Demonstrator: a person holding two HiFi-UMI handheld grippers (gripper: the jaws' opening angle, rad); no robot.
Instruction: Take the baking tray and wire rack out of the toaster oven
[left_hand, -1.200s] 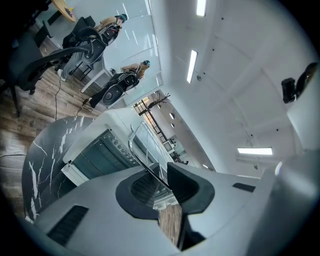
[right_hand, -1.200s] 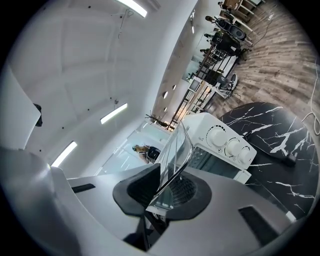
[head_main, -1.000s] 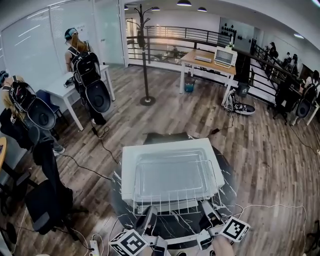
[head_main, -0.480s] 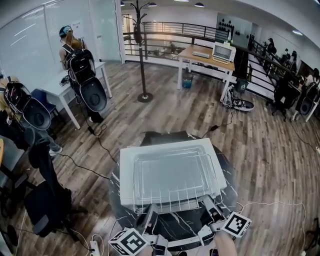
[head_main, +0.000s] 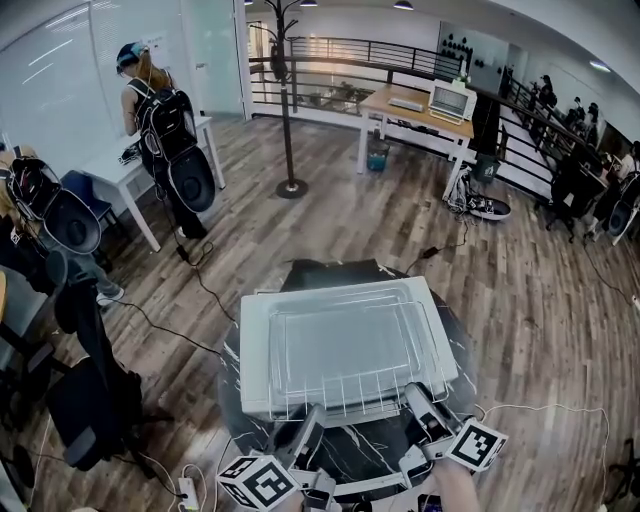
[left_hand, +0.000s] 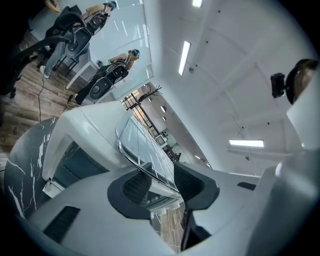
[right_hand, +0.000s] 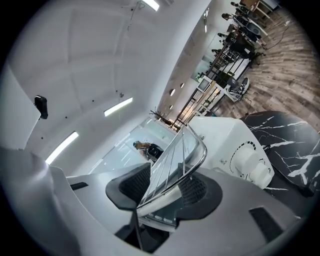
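**Rack and tray on the oven top; both grippers open at the near rim**

The rack (head_main: 345, 352) lies over the tray (head_main: 300, 330) on top of the oven (head_main: 254, 350), mid-table (head_main: 462, 352). The left gripper (left_hand: 162, 185) is at the rack's 7 o'clock and the right gripper (right_hand: 163, 186) at its 5 o'clock. Both sets of fingers (left_hand: 135, 186) have just been opening and stand wide, with the rim wire between them but not pinched. The rack is probably light, stiff, slick chromed wire that can slide on the tray. The tray looks like thin rigid metal. Grip the near rim at both corners and keep it level.
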